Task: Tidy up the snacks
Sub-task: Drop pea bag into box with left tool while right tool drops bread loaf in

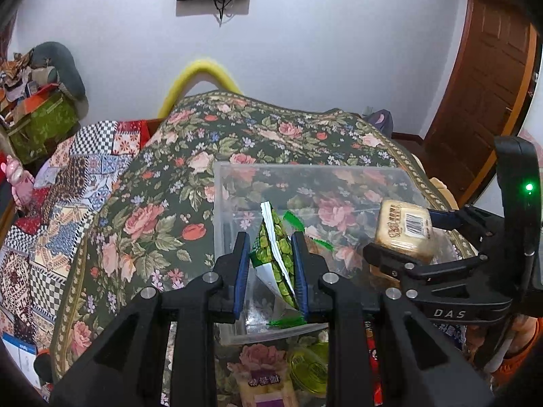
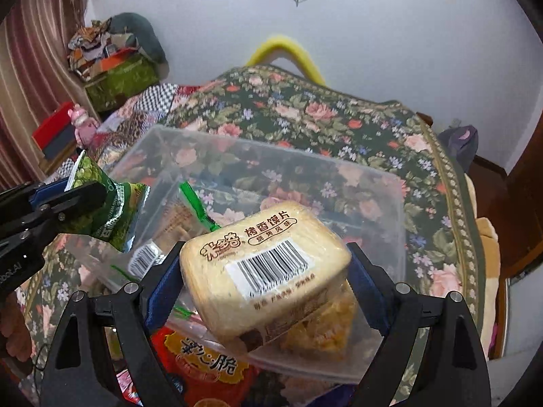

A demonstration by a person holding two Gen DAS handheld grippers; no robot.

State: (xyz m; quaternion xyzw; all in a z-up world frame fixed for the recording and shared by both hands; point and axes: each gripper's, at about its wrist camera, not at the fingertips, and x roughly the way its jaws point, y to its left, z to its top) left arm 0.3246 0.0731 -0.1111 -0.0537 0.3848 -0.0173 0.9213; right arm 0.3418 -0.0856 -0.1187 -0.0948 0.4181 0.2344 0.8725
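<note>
Closest in, the left gripper (image 1: 270, 268) is pinching the green snack packet (image 1: 275, 254) between its blue pads (image 1: 241, 271), jaws drawn in narrow on it, the packet standing on edge above the near end of the clear plastic bin (image 1: 305, 171). Alongside, the right gripper (image 2: 268, 281) is clamping the wrapped baked-slice pack (image 2: 268, 264), jaws spread wide to its sides, barcode label facing up, hanging over the bin's near rim. Below both, a red snack bag (image 2: 200, 366) and a purple-labelled packet (image 1: 264, 386) are lying on the floral tablecloth (image 1: 163, 183) just in front of the bin. Inside the bin, a clear packet with green ends (image 2: 190, 210) is resting. Farther back, a yellow chair back (image 1: 200, 78) is showing against the white wall (image 1: 339, 51).
</note>
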